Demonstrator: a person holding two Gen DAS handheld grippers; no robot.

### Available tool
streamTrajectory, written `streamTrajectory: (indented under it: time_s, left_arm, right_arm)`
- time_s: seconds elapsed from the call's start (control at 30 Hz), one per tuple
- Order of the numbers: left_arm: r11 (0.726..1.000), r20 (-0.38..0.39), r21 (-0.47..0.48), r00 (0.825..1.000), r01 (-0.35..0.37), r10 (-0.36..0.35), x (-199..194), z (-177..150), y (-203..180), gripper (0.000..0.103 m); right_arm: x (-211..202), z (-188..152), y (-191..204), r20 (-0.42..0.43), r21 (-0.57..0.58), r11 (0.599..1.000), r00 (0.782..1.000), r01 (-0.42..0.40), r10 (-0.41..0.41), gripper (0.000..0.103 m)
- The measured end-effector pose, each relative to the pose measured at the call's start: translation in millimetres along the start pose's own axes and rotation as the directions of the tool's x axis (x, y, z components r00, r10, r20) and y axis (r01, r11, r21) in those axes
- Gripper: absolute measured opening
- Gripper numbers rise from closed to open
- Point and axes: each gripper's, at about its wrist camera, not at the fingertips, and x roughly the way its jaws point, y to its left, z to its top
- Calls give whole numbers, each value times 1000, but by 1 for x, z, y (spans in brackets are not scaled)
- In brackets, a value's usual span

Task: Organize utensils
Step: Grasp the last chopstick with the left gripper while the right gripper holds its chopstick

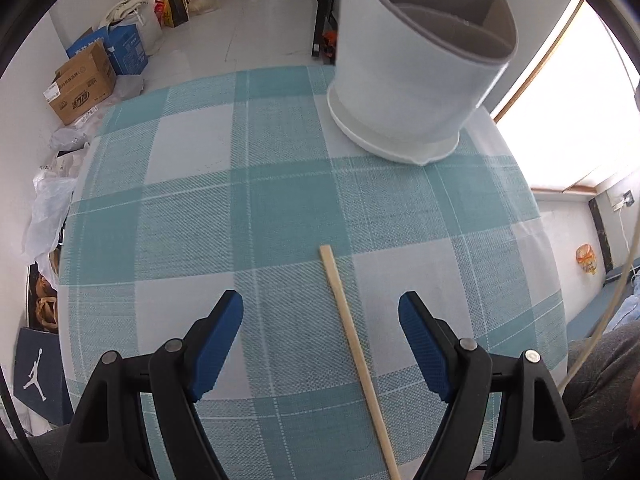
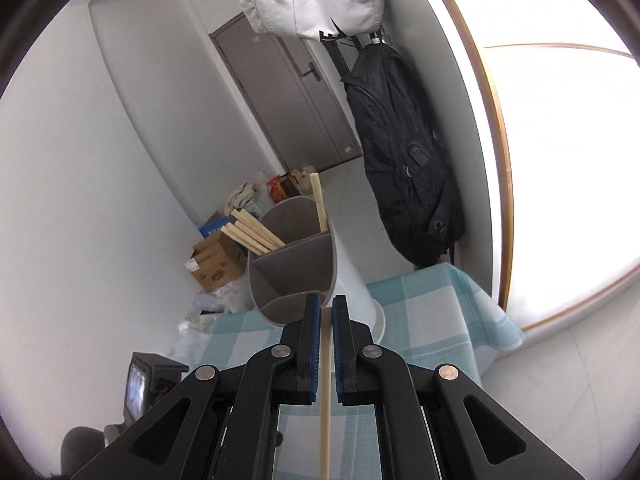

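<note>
- Chopstick [image 1: 352, 344] flat on checked tablecloth [image 1: 200, 220], lying between spread fingers of left gripper [image 1: 320, 312], nearer the right-hand pad; long axis running away from the camera toward holder [image 1: 412, 92], square end foremost.
- Left jaws wide apart, gripping nothing, poised above the stick.
- Right gripper [image 2: 326, 320] clamped on second chopstick [image 2: 325, 392], shaft in line with its fingers, aimed at the holder's grey compartments.
- Bundle of chopsticks [image 2: 252, 232] leaning in far compartment, single stick [image 2: 318, 200] upright beside it; near compartments seemingly vacant.
- Nothing on cloth between lying stick and holder; right hand apparently nearer the drop.
- Cardboard boxes [image 1: 84, 80] well beyond table edge.
</note>
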Motion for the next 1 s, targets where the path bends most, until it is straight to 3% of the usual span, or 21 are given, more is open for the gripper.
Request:
streamTrajectory:
  time_s: [0.37, 0.43, 0.5, 0.6, 0.87, 1.0]
  left_arm:
    - [996, -75, -10, 994, -84, 83, 17, 10, -14, 76]
    - [996, -68, -3, 994, -86, 86, 17, 11, -14, 70]
    - [997, -55, 18, 995, -79, 80, 15, 13, -17, 52]
    - [997, -58, 34, 996, -71, 73, 15, 13, -19, 42]
    - [996, -51, 80, 997, -45, 49, 10, 11, -22, 31]
    - [997, -68, 71, 997, -21, 26, 11, 18, -16, 6]
  right_arm:
    - [0, 0, -13, -43, 46, 998, 998, -34, 36, 5]
    - [2, 0, -16, -52, 65, 997, 998, -39, 42, 5]
    - [5, 0, -19, -68, 90, 995, 997, -42, 49, 5]
    - [6, -1, -20, -81, 100, 994, 995, -51, 59, 5]
    - [6, -2, -19, -83, 98, 994, 995, -56, 64, 5]
    - [5, -1, -15, -82, 77, 995, 994, -59, 66, 5]
